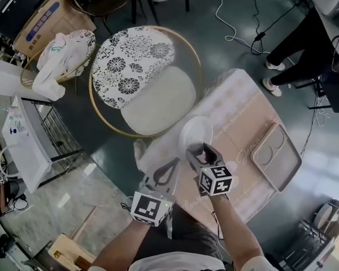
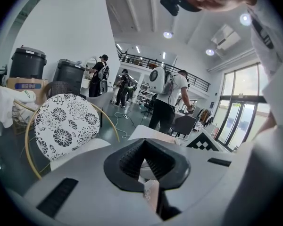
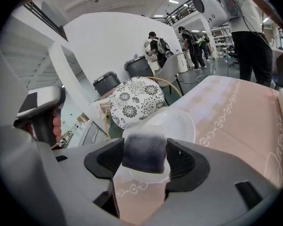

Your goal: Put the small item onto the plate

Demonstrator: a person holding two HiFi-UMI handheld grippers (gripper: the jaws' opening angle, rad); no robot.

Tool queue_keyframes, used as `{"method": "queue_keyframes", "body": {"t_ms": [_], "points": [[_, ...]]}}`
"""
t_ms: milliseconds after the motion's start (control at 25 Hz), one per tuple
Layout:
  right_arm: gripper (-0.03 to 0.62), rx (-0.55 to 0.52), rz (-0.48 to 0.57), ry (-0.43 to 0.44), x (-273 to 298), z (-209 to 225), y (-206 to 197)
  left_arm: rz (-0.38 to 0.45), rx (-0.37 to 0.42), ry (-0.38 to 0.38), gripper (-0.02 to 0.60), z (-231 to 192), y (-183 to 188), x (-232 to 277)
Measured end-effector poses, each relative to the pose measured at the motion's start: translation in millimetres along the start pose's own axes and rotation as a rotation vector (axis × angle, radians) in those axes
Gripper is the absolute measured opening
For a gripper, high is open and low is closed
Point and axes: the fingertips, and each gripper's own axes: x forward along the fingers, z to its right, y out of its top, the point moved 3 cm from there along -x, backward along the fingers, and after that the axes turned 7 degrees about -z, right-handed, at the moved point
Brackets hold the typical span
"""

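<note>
Right gripper view: the right gripper (image 3: pixel 144 163) has its jaws closed on the sides of the small item (image 3: pixel 144 149), a dark, matte block, over the near edge of the glossy white plate (image 3: pixel 179 124) on the pink patterned surface (image 3: pixel 236 112). We judge it light and squashy, needing gentle pressure. The left gripper (image 2: pixel 144 163) has its jaws apart, empty

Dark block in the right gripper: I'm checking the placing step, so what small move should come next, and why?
Probably carry the right gripper slightly forward over the plate, then lower. Its jaws clamp the dark block short of the plate's middle.
</note>
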Motion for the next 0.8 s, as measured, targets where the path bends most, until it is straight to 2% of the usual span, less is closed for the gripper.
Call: {"method": "queue_keyframes", "body": {"t_ms": [440,800], "points": [[0.284,-0.056,-0.133,-0.09,24.8,11.5,-3.9,-0.017,-0.035,0.032,0.005,-7.3,-1.6,-0.6],[0.284,-0.061,-0.087,-0.098,9.5,9.7,29.5,-0.026,-0.054,0.044,0.005,-4.5,8.2,-9.5]]}}
